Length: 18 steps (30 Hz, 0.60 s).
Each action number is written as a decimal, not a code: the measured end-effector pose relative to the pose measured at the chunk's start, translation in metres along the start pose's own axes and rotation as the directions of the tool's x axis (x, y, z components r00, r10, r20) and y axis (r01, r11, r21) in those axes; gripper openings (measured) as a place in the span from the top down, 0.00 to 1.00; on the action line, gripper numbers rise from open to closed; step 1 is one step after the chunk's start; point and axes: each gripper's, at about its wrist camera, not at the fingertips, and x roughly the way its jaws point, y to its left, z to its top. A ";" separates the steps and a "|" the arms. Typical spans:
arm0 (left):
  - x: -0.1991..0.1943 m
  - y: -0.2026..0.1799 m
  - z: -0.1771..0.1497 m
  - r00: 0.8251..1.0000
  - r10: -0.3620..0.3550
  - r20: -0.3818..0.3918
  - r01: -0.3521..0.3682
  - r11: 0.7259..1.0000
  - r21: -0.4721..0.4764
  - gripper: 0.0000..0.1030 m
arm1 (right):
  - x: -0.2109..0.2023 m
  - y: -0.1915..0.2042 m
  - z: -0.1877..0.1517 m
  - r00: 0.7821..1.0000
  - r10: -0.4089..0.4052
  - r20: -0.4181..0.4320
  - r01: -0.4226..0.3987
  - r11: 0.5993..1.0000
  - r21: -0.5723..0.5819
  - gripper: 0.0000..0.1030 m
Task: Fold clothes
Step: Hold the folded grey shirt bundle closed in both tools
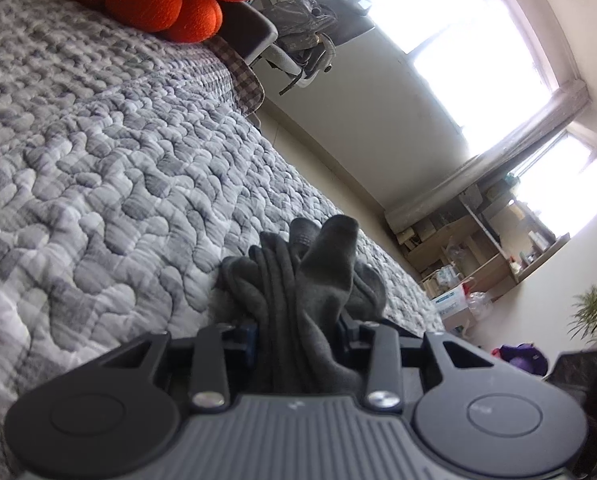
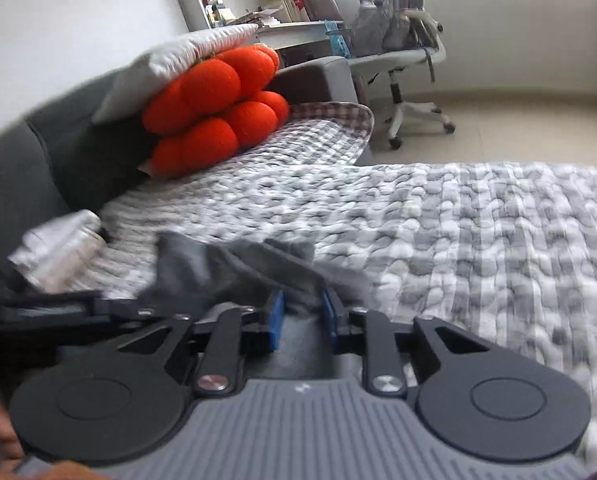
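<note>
Your left tool (image 1: 298,332) grips bunched dark grey socks (image 1: 298,280) at lower centre, above the quilted bed (image 1: 118,152). Your right tool (image 2: 301,316) pinches grey cloth (image 2: 234,268) spreading to its upper left.

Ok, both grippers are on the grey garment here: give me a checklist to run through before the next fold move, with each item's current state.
1. Left gripper clamped on the bunched dark grey garment: ok.
2. Right gripper holding grey fabric between its blue pads: ok.
3. Both grippers on the same garment: cannot tell.
4. Garment flat and smooth: not ok, it is bunched.
5. Bare quilt ahead to lay it on: ok.
6. Orange cushion away from the fold area: ok.
</note>
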 end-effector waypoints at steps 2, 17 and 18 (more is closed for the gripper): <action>0.000 0.000 0.001 1.000 -0.004 -0.002 0.004 1.000 0.001 0.65 | -0.001 -0.001 0.000 1.000 0.009 0.000 -0.009 1.000 0.013 0.78; 0.000 -0.001 0.000 1.000 -0.004 0.000 0.004 1.000 0.023 0.60 | -0.069 0.033 -0.051 0.997 0.003 0.074 0.005 0.993 -0.118 0.67; 0.001 -0.002 0.001 1.000 -0.004 -0.005 0.004 1.000 0.025 0.58 | -0.068 0.034 -0.053 0.997 -0.003 0.076 0.013 0.991 -0.132 0.67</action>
